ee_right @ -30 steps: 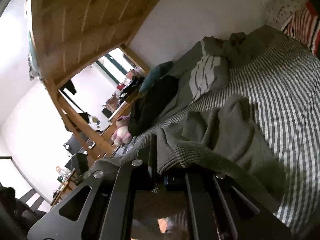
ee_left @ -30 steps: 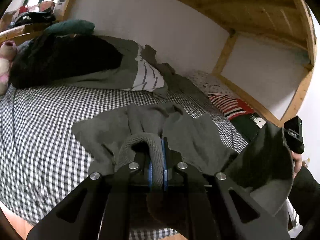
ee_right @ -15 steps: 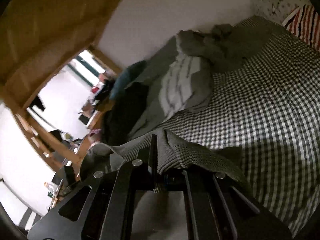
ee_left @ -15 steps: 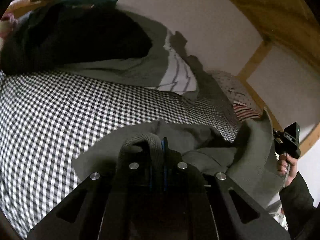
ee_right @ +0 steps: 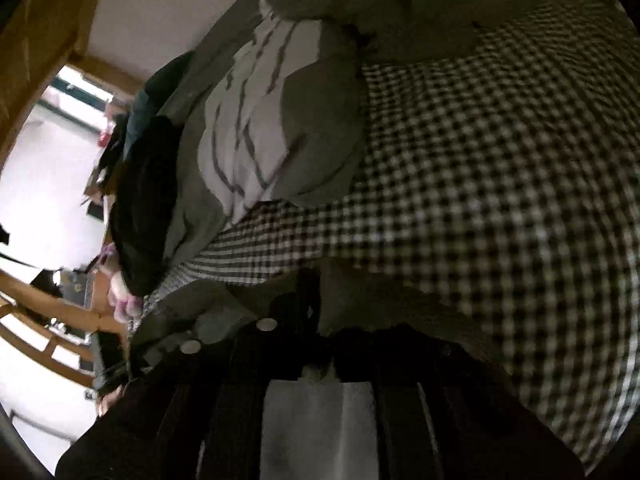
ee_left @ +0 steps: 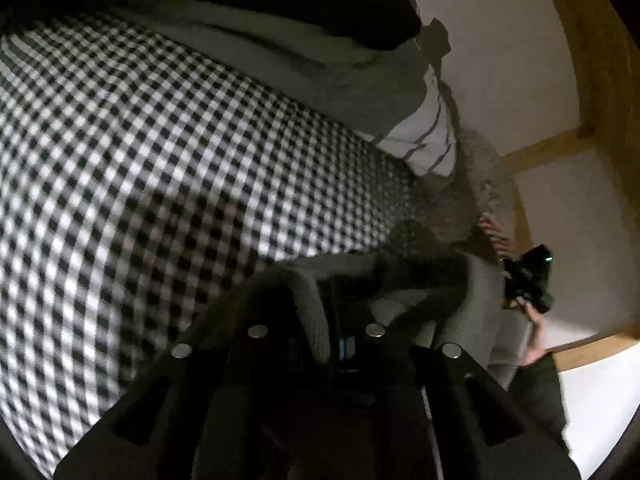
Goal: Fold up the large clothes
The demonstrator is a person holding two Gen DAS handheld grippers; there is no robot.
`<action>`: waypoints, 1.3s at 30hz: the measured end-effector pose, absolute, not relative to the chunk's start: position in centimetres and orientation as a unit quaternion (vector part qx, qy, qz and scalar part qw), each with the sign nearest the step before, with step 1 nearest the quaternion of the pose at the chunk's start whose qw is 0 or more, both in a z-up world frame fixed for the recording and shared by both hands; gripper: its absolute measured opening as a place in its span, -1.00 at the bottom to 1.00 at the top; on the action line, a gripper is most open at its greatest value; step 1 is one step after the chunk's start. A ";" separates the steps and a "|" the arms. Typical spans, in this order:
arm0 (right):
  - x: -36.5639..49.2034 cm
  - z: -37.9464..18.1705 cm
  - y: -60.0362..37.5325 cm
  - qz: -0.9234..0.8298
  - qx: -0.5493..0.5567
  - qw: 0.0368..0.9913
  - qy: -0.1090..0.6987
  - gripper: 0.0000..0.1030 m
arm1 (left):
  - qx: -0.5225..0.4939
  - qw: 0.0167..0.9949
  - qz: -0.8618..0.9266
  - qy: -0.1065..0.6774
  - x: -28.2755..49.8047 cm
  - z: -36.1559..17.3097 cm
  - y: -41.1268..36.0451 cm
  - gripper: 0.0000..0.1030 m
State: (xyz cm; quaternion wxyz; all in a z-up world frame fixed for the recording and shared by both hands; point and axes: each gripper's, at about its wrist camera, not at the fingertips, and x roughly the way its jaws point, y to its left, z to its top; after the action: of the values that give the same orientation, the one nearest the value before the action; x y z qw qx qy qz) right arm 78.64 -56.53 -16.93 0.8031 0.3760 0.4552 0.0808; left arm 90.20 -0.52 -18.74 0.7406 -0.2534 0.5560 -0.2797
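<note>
A grey knitted sweater [ee_left: 424,280] hangs between my two grippers above the checkered bed [ee_left: 160,140]. My left gripper [ee_left: 332,312] is shut on its ribbed edge, which bulges over the left finger. My right gripper [ee_right: 320,320] is shut on another edge of the sweater [ee_right: 384,304], which drapes over the fingers. In the left wrist view the right gripper [ee_left: 528,280] shows at the far right, held in a hand, with the sweater stretched towards it.
A pile of grey, striped white and black clothes [ee_right: 256,128] lies at the head of the bed by the white wall. A wooden bed frame [ee_left: 600,80] runs along the side. A pink soft toy [ee_right: 120,296] sits at the bed's edge.
Both grippers have swung forward and down over the bed with the sweater in them. The sweater has come off the bed and bunched close to the fingers.
</note>
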 end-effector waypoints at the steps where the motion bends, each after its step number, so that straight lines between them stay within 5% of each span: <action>1: 79.0 -16.3 -57.0 0.088 0.385 0.803 0.446 -0.30 | -0.254 0.737 -0.281 0.559 90.6 -18.6 -0.6 -0.66; 3: 79.0 -14.5 -58.2 0.071 0.389 0.823 0.408 0.92 | -0.247 0.733 -0.298 0.560 91.4 -18.2 -1.0 -0.60; 4: 78.2 -12.8 -59.8 0.043 0.400 0.839 0.366 0.94 | -0.239 0.728 -0.305 0.565 91.9 -18.0 -1.2 -0.55; 9: 77.5 -9.7 -60.3 0.039 0.367 0.844 0.390 0.95 | -0.180 0.735 -0.331 0.565 92.1 -16.1 -2.9 -0.38; 11: 77.6 -10.7 -56.7 0.088 0.342 0.817 0.456 0.95 | -0.167 0.739 -0.351 0.549 91.7 -14.8 -3.4 -0.11; 12: 77.4 -11.9 -53.9 0.128 0.332 0.794 0.493 0.95 | -0.172 0.737 -0.358 0.546 91.7 -14.6 -3.3 0.25; 19: 76.5 -18.9 -44.4 0.151 0.341 0.723 0.582 0.94 | -0.211 0.738 -0.350 0.537 91.4 -15.0 -2.6 0.29; 20: 76.7 -18.8 -44.3 0.152 0.349 0.725 0.574 0.76 | -0.210 0.744 -0.350 0.530 91.1 -14.5 -2.2 0.29; 21: 76.9 -18.6 -44.4 0.151 0.353 0.730 0.565 0.30 | -0.207 0.750 -0.351 0.521 90.7 -13.9 -1.7 0.31; 24: 78.3 -17.6 -44.9 0.129 0.347 0.752 0.545 -0.49 | -0.209 0.770 -0.362 0.482 89.9 -11.5 0.1 0.89; 26: 78.8 -17.0 -45.5 0.135 0.363 0.765 0.515 -0.94 | -0.199 0.821 -0.333 0.419 89.7 -9.0 2.2 0.89; 30: 80.2 -14.5 -47.2 0.125 0.386 0.802 0.438 -0.94 | -0.250 0.826 -0.303 0.404 90.4 -8.5 5.6 0.89; 34: 82.8 -14.9 -45.7 0.132 0.381 0.775 0.487 -0.87 | -0.212 0.798 -0.342 0.448 88.8 -10.5 3.2 0.89; 35: 82.9 -14.7 -45.5 0.129 0.374 0.782 0.483 -0.73 | -0.192 0.793 -0.347 0.462 88.3 -11.4 2.1 0.89; 36: 82.9 -14.5 -45.4 0.126 0.373 0.786 0.476 -0.31 | -0.171 0.792 -0.345 0.474 88.2 -12.0 1.4 0.89; 39: 82.9 -14.1 -46.7 0.119 0.399 0.794 0.443 -0.03 | -0.149 0.751 -0.318 0.559 89.6 -16.6 -0.1 0.89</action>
State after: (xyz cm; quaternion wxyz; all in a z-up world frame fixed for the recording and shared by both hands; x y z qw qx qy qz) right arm 82.89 -46.73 -14.12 0.7938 0.3989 0.4432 0.1194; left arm 89.57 -0.15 -16.62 0.7511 -0.1489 0.5591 -0.3180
